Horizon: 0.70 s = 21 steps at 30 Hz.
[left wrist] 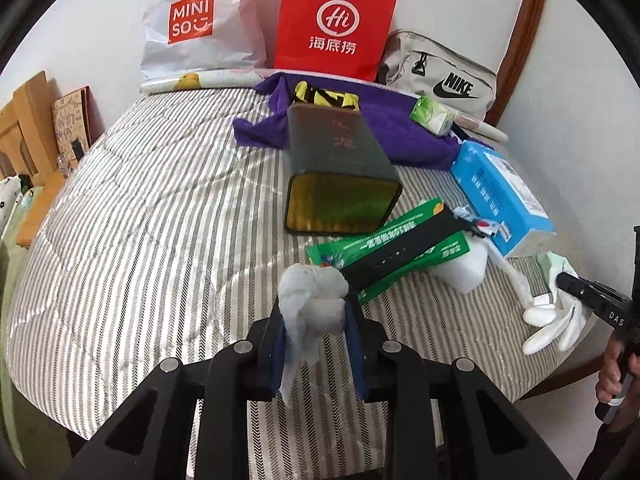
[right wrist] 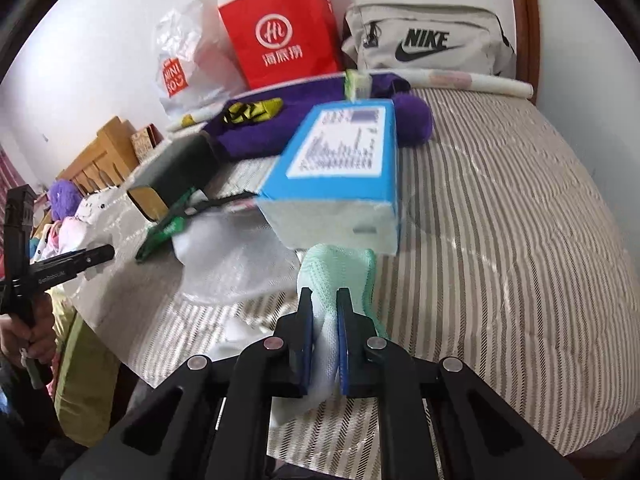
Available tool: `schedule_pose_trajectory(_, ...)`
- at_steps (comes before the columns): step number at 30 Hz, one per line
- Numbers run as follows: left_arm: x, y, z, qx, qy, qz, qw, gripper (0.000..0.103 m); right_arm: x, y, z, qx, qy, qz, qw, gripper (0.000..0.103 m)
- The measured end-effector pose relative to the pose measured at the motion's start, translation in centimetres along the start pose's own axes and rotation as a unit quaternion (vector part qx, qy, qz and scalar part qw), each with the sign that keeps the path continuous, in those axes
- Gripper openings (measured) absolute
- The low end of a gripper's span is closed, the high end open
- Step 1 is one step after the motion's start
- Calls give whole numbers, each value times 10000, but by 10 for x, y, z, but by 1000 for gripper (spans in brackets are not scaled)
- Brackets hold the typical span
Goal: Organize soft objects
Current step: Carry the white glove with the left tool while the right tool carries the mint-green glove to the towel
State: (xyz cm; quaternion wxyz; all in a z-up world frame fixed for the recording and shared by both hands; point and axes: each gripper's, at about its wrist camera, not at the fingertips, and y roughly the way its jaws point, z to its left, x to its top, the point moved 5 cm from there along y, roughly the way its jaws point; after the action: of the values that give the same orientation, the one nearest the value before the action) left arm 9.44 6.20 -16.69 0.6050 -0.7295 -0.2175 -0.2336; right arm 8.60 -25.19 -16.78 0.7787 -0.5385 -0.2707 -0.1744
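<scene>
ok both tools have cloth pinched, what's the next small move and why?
Probably lift both a little higher, clear of the clutter. The left tool pinches a knotted grey-white cloth beside the green packet; the right tool pinches a mint-and-white glove right at the blue cardboard box.

The left gripper [left wrist: 314, 312] pointed steeply downward, its blue-padded jaws clamped close together on a soft thing. The right gripper [right wrist: 325, 320] tilted down likewise, jaws nearly shut and pinching. A hand [left wrist: 614, 376] gripped the right gripper's handle from below.
</scene>
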Motion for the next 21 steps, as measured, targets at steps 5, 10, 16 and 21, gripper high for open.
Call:
schedule_pose_trajectory(5,13,-7,-7,3,64,-39,10000,25,16,-15,6,145,-64,-166,9997,10)
schedule_pose_trajectory(10,30,-12,-10,11,82,-94,9999,25,36,-29,10,266,-139,-340,9990,10)
schedule_pose_trajectory(16,54,-16,-13,-29,85,-195,9998,25,63,-40,18,422,-259,-513,9975,10)
schedule_pose_trajectory(21,73,-10,-11,-76,31,-178,9998,25,95,-41,23,526,-336,-650,9959,10)
